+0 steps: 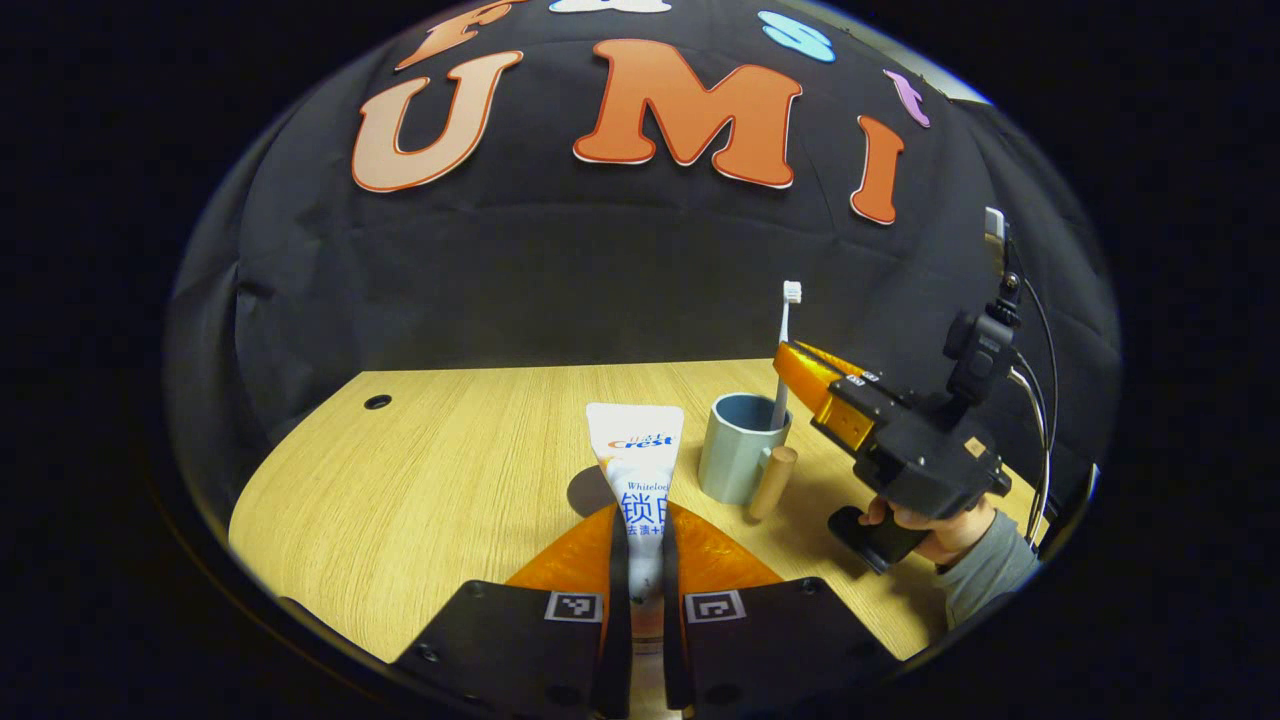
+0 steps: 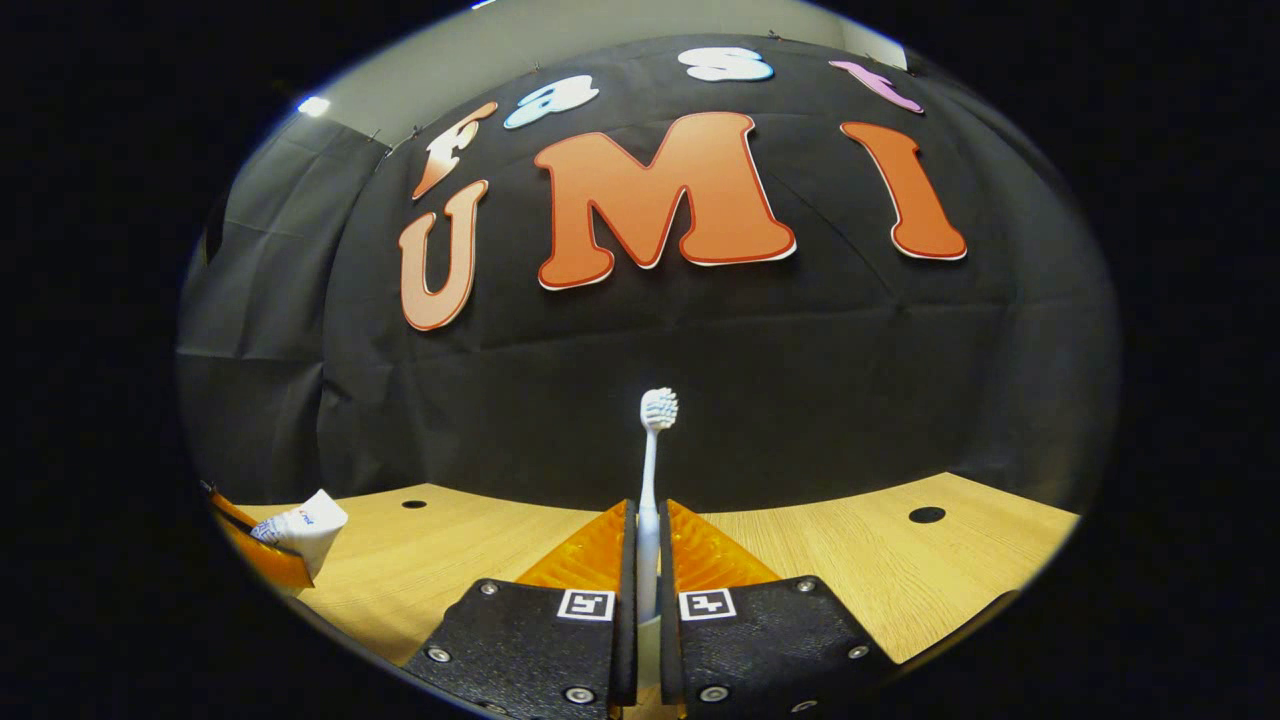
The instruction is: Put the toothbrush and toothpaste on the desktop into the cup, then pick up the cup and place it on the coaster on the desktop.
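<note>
Across the lower half of the left gripper view lies the wooden bench (image 1: 430,480), pale and grained, with a small dark hole (image 1: 378,402) toward its far left. On the right side of that view a person's hand (image 1: 945,535) in a grey sleeve (image 1: 990,570) holds the right gripper (image 1: 795,365) over the cup (image 1: 738,450). This blue-grey cup stands upright on the bench, a wooden handle (image 1: 773,482) on its near right side. The toothpaste (image 1: 638,470) tube stands up between the fingers of the left gripper (image 1: 640,555), which are closed tight on its lower part, crimped end up; it sits just left of the cup. The toothbrush (image 1: 785,350) stands upright, bristles on top, its lower end inside the cup. In the right gripper view the right gripper (image 2: 647,545) has its fingers pressed close on the toothbrush (image 2: 650,480) handle. Far left in that view, the toothpaste (image 2: 305,525) shows.
</note>
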Demonstrator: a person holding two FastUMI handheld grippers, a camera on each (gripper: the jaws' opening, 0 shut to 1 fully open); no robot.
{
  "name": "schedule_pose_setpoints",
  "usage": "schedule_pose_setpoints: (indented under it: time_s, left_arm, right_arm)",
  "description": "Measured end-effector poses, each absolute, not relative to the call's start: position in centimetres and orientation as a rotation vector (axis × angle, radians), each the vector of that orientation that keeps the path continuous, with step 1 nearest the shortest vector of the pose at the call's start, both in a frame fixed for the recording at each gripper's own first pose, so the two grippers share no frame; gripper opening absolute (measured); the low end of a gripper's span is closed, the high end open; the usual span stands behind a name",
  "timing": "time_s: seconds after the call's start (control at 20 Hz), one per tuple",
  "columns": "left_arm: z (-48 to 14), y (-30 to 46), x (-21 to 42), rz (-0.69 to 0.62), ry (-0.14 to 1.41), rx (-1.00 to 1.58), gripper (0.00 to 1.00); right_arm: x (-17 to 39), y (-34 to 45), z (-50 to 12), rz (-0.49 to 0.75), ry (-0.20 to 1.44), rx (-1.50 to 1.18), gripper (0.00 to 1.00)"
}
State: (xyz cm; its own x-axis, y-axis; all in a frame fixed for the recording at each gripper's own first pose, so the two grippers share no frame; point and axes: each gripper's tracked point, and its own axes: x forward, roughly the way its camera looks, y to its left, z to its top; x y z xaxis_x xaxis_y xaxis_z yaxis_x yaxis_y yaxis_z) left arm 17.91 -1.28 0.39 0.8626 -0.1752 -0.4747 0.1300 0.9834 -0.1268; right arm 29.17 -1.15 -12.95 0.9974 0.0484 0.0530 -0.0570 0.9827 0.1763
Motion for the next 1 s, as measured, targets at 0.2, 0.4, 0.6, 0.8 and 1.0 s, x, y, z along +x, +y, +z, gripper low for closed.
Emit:
schedule_pose_setpoints:
  time_s: [0.2, 0.4, 0.6, 0.8, 1.0]
  left_arm:
    - [1.0, -3.3, 20.8, -0.206, 0.487, -0.123, 0.16]
    - [2.1, -4.1, 23.7, -0.214, 0.428, -0.120, 0.16]
    - [4.1, -5.0, 26.9, -0.210, 0.315, -0.146, 0.16]
    - [6.5, -6.3, 28.8, -0.220, 0.200, -0.178, 0.16]
    - [6.9, -7.8, 29.2, -0.250, 0.180, -0.239, 0.16]
  right_arm:
    - [27.8, -1.1, -13.9, 0.052, -0.017, 0.169, 0.09]
    - [27.2, -1.3, -14.3, 0.055, 0.003, 0.190, 0.10]
    - [26.3, -1.7, -14.0, 0.067, 0.004, 0.196, 0.11]
    - [24.8, -1.3, -15.3, 0.115, 0.048, 0.177, 0.29]
    - [23.3, -1.6, -16.8, 0.117, 0.080, 0.147, 0.47]
